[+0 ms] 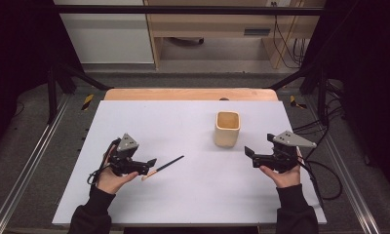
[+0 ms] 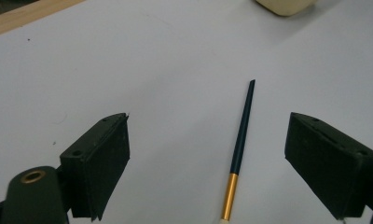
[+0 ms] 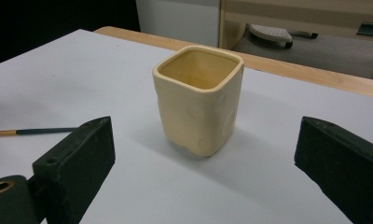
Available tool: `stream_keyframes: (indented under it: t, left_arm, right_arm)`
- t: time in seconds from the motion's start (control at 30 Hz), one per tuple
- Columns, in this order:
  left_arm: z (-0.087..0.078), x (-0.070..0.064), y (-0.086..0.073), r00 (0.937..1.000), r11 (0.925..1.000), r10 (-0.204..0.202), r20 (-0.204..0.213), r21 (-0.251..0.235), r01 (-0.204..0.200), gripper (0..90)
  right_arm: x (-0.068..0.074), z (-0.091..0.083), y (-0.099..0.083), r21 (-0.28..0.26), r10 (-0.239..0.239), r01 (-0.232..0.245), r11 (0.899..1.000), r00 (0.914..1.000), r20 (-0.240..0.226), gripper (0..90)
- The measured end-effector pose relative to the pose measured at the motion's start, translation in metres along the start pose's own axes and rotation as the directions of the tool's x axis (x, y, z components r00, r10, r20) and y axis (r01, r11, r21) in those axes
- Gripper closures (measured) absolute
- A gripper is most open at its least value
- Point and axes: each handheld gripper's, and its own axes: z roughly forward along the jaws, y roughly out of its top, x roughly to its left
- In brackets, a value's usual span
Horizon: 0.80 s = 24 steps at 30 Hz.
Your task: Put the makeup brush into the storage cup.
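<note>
Your left tongs (image 2: 208,154) stand wide apart with nothing between the pads but the paintbrush (image 2: 240,149) lying flat on the worktop (image 2: 128,60). Your right tongs (image 3: 203,168) are likewise spread wide, gripping nothing, and face the cup (image 3: 201,100) from just short of it.

The paintbrush has a slim dark handle, a gold ferrule and a pale tip. In the high view it lies on the near left of the white worktop (image 1: 193,190), just right of your left tongs (image 1: 151,163), its pale end toward them and its handle slanting away to the far right.

The cup (image 1: 227,128) is cream-coloured, squarish with rounded corners, upright and open at the top. It stands right of centre, well apart from the paintbrush (image 1: 163,167), with your right tongs (image 1: 249,153) near its right side.
</note>
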Motion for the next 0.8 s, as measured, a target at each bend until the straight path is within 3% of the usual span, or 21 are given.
stream_keyframes:
  t: [0.37,0.6,0.8]
  left_arm:
    - [0.019,-0.007,0.002,0.9994,0.9979,0.027,0.023,0.058,-0.029,17.5]
    - [0.031,-0.009,-0.004,0.9982,0.9914,0.049,0.034,0.119,-0.053,20.1]
    - [0.036,-0.01,-0.005,0.9969,0.9869,0.064,0.046,0.145,-0.07,24.3]
  right_arm:
    - [0.001,0.001,0.0,0.006,-0.005,0.005,1.0,1.0,-0.003,5.3]
    - [0.001,0.001,-0.001,0.007,-0.014,0.014,1.0,0.9999,0.008,5.4]
    - [0.002,0.003,-0.002,0.014,-0.017,0.017,1.0,0.9999,0.0,5.4]
